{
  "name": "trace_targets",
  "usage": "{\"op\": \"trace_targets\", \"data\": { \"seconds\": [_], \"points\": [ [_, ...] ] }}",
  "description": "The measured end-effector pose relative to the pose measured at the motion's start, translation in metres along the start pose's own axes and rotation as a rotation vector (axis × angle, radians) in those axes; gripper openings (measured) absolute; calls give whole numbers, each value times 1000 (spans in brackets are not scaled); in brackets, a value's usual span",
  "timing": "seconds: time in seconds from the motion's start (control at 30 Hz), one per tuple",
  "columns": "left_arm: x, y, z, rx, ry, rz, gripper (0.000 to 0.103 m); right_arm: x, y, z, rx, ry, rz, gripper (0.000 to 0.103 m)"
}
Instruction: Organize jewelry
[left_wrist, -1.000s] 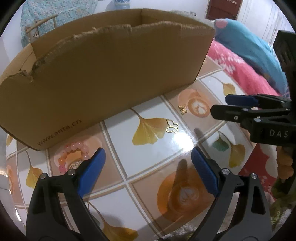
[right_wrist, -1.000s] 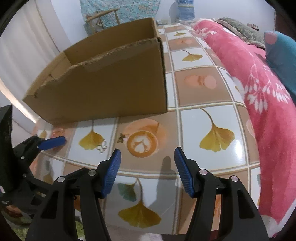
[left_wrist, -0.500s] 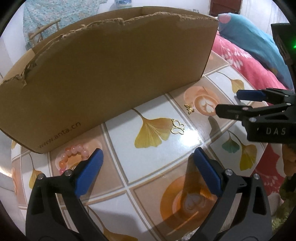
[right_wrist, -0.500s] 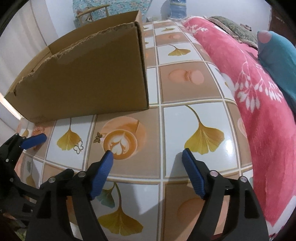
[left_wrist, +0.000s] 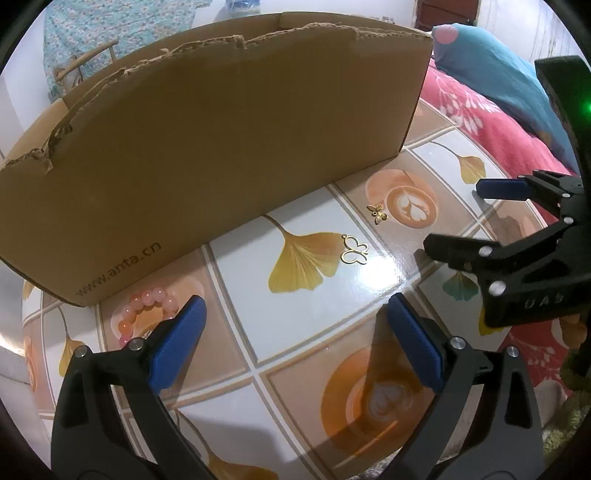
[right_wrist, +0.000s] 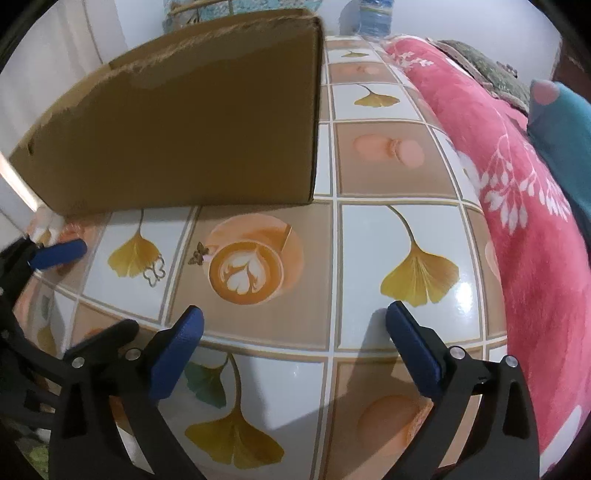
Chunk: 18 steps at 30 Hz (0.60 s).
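Two gold butterfly charms lie on the patterned tabletop in front of a cardboard box (left_wrist: 221, 147): an outline butterfly (left_wrist: 354, 250) and a smaller solid butterfly (left_wrist: 377, 213). A pink bead bracelet (left_wrist: 147, 308) lies at the box's near left corner, partly behind my left finger. My left gripper (left_wrist: 293, 332) hovers open over the tiles, nothing between its pads. My right gripper (right_wrist: 293, 332) is opening wide and holds nothing. In the right wrist view the outline butterfly (right_wrist: 155, 272) and solid butterfly (right_wrist: 198, 254) lie ahead to the left, beside the box (right_wrist: 184, 122).
The right gripper (left_wrist: 461, 225) reaches in from the right of the left wrist view. The left gripper's blue pad (right_wrist: 55, 254) shows at the right view's left edge. A pink floral blanket (right_wrist: 517, 184) and a teal pillow (left_wrist: 498, 74) border the table on the right.
The right gripper's jaws have spread much wider. The box now looms closer in both views. The left gripper has stayed open and in place.
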<state>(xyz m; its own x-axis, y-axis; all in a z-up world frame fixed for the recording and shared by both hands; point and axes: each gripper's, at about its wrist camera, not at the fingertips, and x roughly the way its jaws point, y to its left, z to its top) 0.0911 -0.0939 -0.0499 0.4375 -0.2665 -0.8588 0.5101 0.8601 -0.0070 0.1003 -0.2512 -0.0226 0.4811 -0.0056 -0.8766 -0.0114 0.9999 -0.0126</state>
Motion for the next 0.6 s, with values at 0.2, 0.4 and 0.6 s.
{"op": "trace_targets", "data": {
  "seconds": [0.2, 0.4, 0.6],
  "points": [
    [-3, 1, -1, 15, -13, -9, 95, 0, -2, 1, -9, -3, 11, 96],
    [-4, 1, 1, 40, -4, -26, 95, -2, -2, -1, -56, -1, 26, 96],
    [-19, 7, 2, 31, -81, -67, 95, -21, -9, 5, -18, -83, 145, 96]
  ]
}}
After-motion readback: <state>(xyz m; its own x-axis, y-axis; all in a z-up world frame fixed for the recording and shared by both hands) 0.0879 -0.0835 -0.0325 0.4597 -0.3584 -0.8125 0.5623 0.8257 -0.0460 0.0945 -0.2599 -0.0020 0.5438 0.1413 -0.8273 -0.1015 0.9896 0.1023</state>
